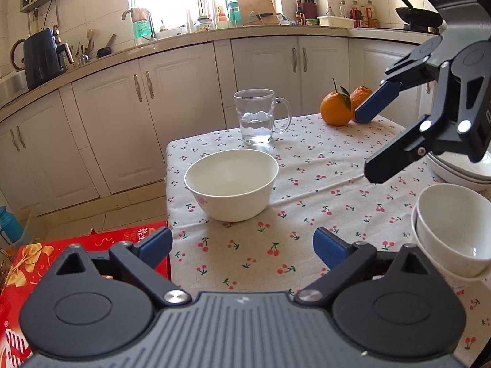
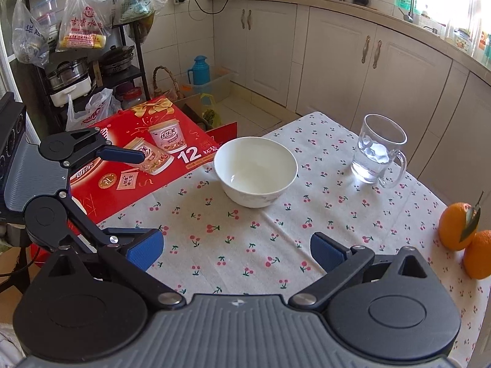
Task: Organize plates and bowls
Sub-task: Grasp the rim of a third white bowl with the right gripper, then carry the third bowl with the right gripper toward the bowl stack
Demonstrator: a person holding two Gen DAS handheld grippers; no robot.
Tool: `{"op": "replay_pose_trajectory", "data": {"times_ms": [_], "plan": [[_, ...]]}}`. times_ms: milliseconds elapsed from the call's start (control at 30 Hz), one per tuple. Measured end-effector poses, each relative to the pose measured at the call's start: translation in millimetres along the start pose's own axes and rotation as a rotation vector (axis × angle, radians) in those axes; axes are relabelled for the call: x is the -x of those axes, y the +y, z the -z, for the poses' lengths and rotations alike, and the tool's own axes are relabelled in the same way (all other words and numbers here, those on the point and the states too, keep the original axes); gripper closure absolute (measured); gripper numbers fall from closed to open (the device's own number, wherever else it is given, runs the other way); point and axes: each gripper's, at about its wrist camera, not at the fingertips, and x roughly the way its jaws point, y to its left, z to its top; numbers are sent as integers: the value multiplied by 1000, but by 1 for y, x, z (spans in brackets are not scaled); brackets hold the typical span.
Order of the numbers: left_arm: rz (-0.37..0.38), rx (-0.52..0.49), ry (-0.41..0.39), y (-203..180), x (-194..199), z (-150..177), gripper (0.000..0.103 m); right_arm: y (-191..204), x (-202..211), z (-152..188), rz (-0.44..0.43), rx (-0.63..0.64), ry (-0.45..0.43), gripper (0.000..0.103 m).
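A large white bowl [image 1: 231, 184] [image 2: 254, 170] stands upright and empty on the cherry-print tablecloth [image 1: 307, 214] near the table's far left corner. My left gripper [image 1: 244, 245] is open, short of that bowl, with nothing between its blue pads. In the left wrist view, two small white bowls [image 1: 451, 230] sit nested at the right edge, with stacked white plates [image 1: 460, 171] behind them. My right gripper [image 1: 371, 141] [image 2: 236, 250] hangs open above the table in front of those plates, holding nothing. The left gripper [image 2: 142, 193] shows at the left of the right wrist view.
A glass mug [image 1: 257, 116] [image 2: 377, 153] with water stands behind the bowl. Two oranges [image 1: 336, 109] [image 2: 457, 227] lie at the table's far side. A red gift box [image 1: 92, 260] [image 2: 138, 159] sits beside the table's left edge. Kitchen cabinets [image 1: 184, 92] run behind.
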Motion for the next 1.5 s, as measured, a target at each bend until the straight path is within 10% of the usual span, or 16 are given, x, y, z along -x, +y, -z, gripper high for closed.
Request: {"op": "replay_pose_trajectory", "data": {"times_ms": [1000,1500], "plan": [[29,53,13,14,-80,-13,5,-49,-115,-55,-90,-22,79,2],[37,100,8,18,-91,-19,11,-63,-145,-64,-148,-94,76,23]]}}
